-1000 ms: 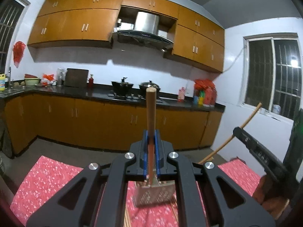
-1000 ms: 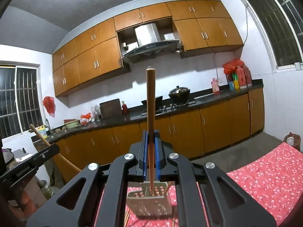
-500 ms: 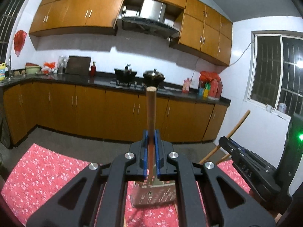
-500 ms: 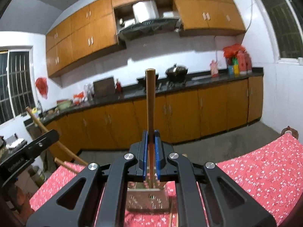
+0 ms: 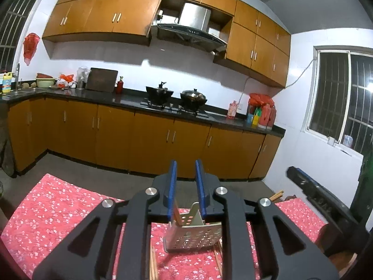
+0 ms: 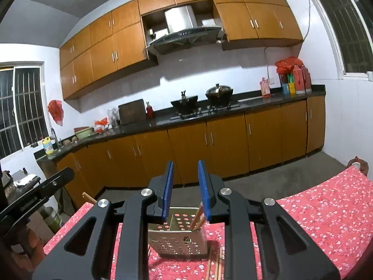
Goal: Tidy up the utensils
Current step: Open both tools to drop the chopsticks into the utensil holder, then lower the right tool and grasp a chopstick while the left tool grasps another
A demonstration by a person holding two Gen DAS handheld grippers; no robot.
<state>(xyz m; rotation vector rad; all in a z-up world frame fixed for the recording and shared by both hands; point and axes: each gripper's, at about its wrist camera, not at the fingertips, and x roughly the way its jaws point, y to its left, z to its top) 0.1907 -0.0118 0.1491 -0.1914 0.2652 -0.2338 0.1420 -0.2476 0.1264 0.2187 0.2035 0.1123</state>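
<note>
A perforated metal utensil holder [image 5: 193, 235] [image 6: 179, 233] stands on the red flowered tablecloth [image 5: 58, 207] [image 6: 326, 214]. Wooden chopsticks [image 6: 198, 218] [image 5: 176, 214] stand inside it. My left gripper [image 5: 186, 182] is open and empty just above the holder. My right gripper [image 6: 185, 182] is open and empty above the holder too. Each gripper shows at the edge of the other's view, the right one [image 5: 321, 198] and the left one [image 6: 35, 200]. More chopsticks [image 6: 215, 263] [image 5: 152, 266] lie on the cloth beside the holder.
Beyond the table's far edge is grey floor, then orange base cabinets [image 5: 151, 140] under a dark counter with two pots [image 5: 177, 94]. A barred window [image 5: 345, 107] is on the right wall. A small cup [image 6: 356, 163] shows past the table's right corner.
Both grippers have opened and let go of their chopsticks, which now stand in the holder. Both views have tilted down toward the table.
</note>
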